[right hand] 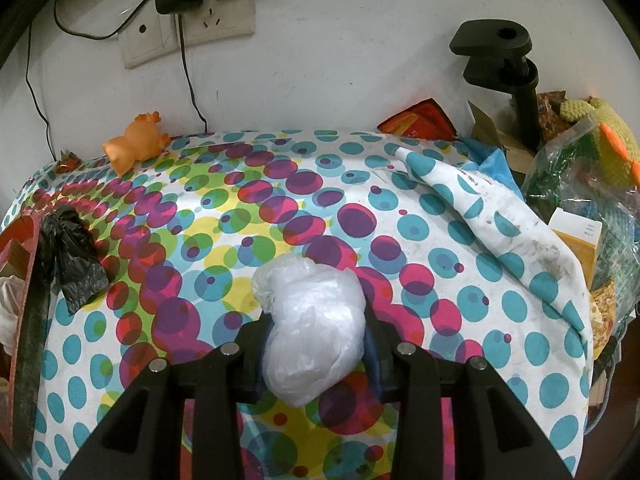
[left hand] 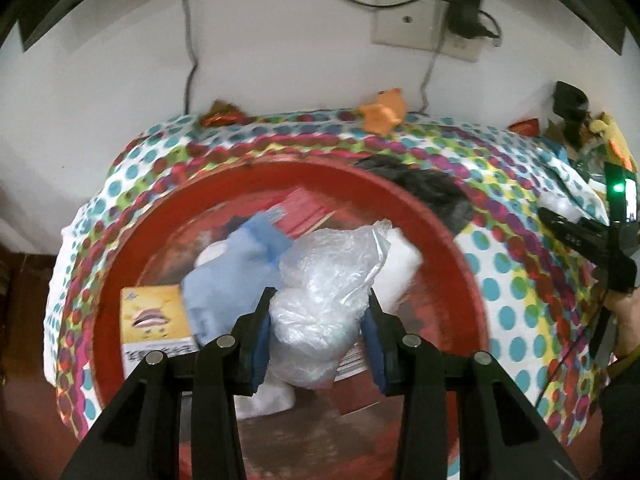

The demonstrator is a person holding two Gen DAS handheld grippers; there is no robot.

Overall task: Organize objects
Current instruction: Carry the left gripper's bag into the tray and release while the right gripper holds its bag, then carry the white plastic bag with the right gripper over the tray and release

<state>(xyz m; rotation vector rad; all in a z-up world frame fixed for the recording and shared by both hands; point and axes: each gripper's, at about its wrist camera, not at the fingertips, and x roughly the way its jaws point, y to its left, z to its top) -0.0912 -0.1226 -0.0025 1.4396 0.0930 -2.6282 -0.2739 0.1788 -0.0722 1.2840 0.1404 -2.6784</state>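
My left gripper (left hand: 320, 300) is shut on a crumpled clear plastic bag (left hand: 328, 276), and its blue pads press both sides. It hangs over a red basin (left hand: 448, 232) that holds a yellow box (left hand: 156, 316), a blue cloth (left hand: 240, 264), a red booklet (left hand: 308, 208) and white items. In the right wrist view my right gripper (right hand: 316, 320) is shut on another clear plastic bag wad (right hand: 312, 340), low over the dotted tablecloth (right hand: 440, 280). The basin's rim (right hand: 28, 280) shows at that view's left edge.
A black bag (right hand: 74, 256) lies beside the basin rim. An orange toy (right hand: 134, 144) sits at the table's back by the wall. At the right stand a black clamp post (right hand: 516, 80), a knitted toy (right hand: 608, 140), boxes and packets. Cables hang from the wall sockets (right hand: 188, 28).
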